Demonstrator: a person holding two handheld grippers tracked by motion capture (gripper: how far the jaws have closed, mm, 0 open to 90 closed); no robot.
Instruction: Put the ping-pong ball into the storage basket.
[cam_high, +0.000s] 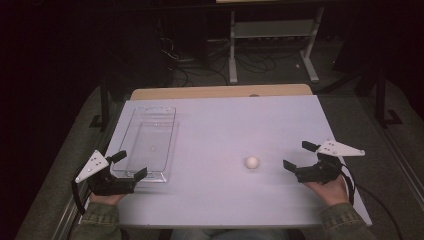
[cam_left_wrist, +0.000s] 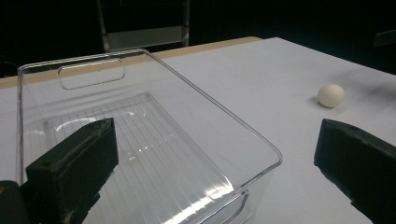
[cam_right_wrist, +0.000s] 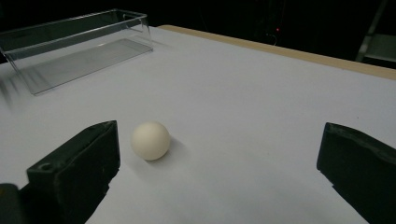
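A small white ball (cam_high: 252, 162) rests on the white table (cam_high: 225, 125), right of centre. In the right gripper view the ball (cam_right_wrist: 150, 140) lies just ahead of the left jaw. My right gripper (cam_high: 296, 155) is open, a short way to the ball's right, with nothing between its jaws. A clear plastic tray (cam_high: 150, 137) sits at the table's left, empty. My left gripper (cam_high: 130, 165) is open at the tray's near end; in the left gripper view the tray (cam_left_wrist: 224, 121) has its near corner between the spread jaws, and the ball (cam_left_wrist: 331, 95) shows far right.
A tan strip (cam_high: 220, 91) runs along the table's far edge. Beyond it on the dark floor stand a metal frame (cam_high: 272, 35) and tangled cables (cam_high: 195, 65). Open white surface lies between the tray and the ball.
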